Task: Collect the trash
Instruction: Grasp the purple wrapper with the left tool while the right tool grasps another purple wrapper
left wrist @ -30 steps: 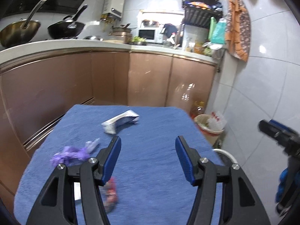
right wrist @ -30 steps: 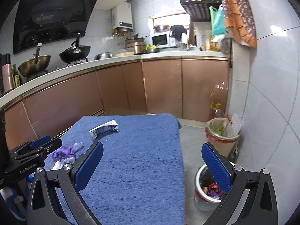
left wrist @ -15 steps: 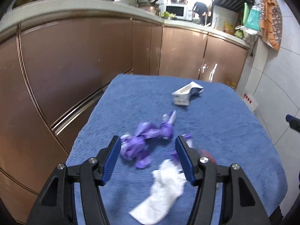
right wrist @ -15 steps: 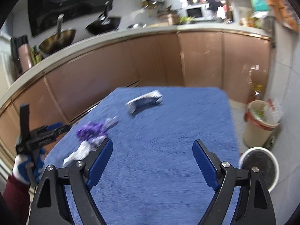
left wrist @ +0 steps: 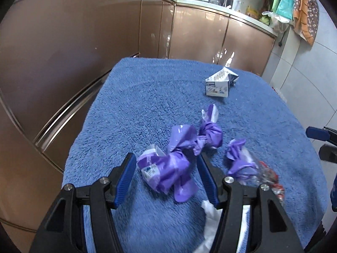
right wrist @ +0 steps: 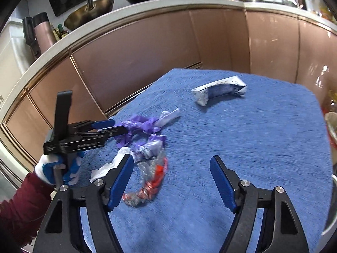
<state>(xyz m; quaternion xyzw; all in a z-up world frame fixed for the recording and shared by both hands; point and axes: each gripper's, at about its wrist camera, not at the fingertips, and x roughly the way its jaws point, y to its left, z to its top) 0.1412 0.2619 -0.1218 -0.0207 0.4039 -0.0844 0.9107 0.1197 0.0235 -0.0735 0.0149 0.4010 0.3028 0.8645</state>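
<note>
A: Looking along the left tongs (left wrist: 165,174), where does the trash sit, and how much room is there?

B: It lies bunched on the near half of the surface (left wrist: 134,97), which is draped in a fuzzy blue towel with rounded corners. The left tongs stand apart, straddling a crumpled purple wrapper (left wrist: 168,168); the pads are just beside it, and I see no squeeze on it. A twisted strip of the same purple plastic runs away from it toward the far side.

A: And around that?

B: A white tissue (left wrist: 210,217) lies soft and rumpled near the front edge, partly behind one finger. To its right sits a clear crinkled bag with red print (left wrist: 265,177) (blurred, so the print is unreadable). A flattened blue-and-white carton (left wrist: 219,83) lies well apart near the far edge, with bare towel all round it.

A: The right side?

B: The right tongs (right wrist: 171,181) are closing with nothing between them but towel; the crinkled bag lies just beside the left finger. The right half of the surface is open. A person's gloved hand (right wrist: 56,168) on a dark red sleeve holds the left tool. Glossy copper-brown cabinets (right wrist: 137,48) run close along the surface's left and far edges.
</note>
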